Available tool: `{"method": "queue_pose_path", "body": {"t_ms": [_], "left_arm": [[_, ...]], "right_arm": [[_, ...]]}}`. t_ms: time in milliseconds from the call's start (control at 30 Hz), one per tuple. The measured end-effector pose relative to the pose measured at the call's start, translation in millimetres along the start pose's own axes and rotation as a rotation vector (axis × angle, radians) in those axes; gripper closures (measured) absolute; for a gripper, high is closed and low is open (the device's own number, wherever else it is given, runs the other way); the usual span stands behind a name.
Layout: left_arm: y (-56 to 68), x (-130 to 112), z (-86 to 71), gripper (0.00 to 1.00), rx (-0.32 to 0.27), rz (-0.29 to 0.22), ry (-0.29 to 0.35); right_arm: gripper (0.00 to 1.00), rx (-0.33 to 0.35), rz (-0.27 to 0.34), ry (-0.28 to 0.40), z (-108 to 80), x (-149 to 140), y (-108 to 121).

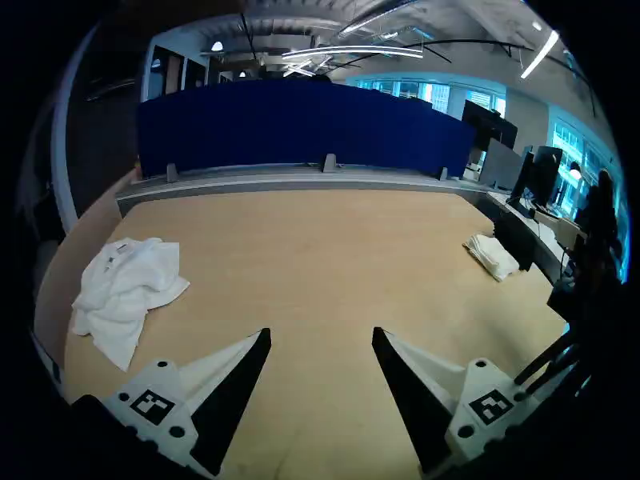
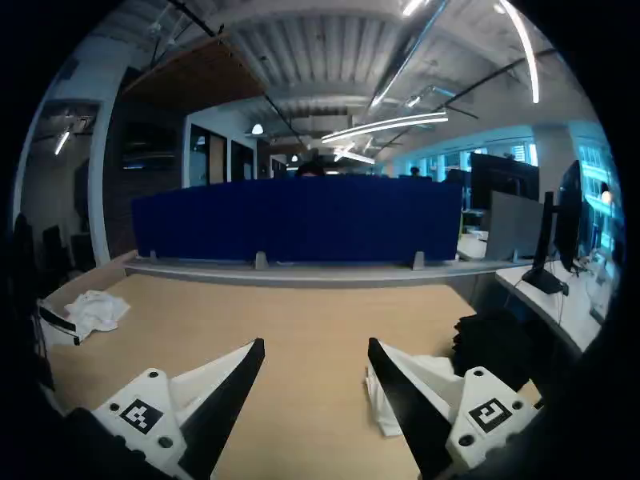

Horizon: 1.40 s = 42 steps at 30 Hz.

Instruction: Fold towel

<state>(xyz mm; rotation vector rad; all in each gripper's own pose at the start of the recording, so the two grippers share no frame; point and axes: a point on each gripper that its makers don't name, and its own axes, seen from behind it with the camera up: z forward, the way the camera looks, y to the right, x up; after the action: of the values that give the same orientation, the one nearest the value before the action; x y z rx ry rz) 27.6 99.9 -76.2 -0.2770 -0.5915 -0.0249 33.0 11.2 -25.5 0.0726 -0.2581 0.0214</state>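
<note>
Well, both claws gape wide and empty over the table point(image 1: 320, 248): left gripper point(image 1: 320, 332), right gripper point(image 2: 314, 342). The towel point(image 1: 128, 292) lies crumpled at the table's left edge (a folded towel point(image 1: 492, 254) sits opposite). Pinching a bunched layer, not a corner, would likely spoil the fold. No readable writing, just markers point(image 1: 152, 406) on the fingers.

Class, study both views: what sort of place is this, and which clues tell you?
Most likely an open-plan office: a long wooden desk backed by a blue partition, monitors off to one side, and strip lights overhead.
</note>
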Motion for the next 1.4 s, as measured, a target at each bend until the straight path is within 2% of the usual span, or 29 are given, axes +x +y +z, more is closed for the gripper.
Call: {"method": "queue_pose_path", "body": {"t_ms": [100,300,567,800,1133,1400], "left_arm": [[-6.1,7.2,-1.6,0.06,0.019,-0.006,0.03],[-14.8,17.5,-3.2,0.06,0.034,-0.023,0.077],[-28.4,59.4,-13.8,0.06,0.073,-0.025,0.255],[-41.2,85.9,-20.4,0.06,0.114,-0.01,0.367],[-50.6,99.2,-28.9,0.06,0.144,-0.005,0.498],[-52.8,95.5,-29.0,0.06,0.162,-0.016,0.53]], "right_arm": [[0.0,-0.021,0.013,0.047,-4.7,6.0,-3.2],[0.0,-0.04,0.051,0.068,-9.7,11.0,-5.7],[0.0,-0.041,0.041,0.073,-10.6,11.9,-16.0],[0.0,-0.029,0.008,0.074,-8.5,10.2,-30.5],[0.0,-0.015,0.0,0.092,-6.3,15.3,-38.7],[0.0,0.019,-0.022,0.064,0.2,15.7,-51.0]]}}
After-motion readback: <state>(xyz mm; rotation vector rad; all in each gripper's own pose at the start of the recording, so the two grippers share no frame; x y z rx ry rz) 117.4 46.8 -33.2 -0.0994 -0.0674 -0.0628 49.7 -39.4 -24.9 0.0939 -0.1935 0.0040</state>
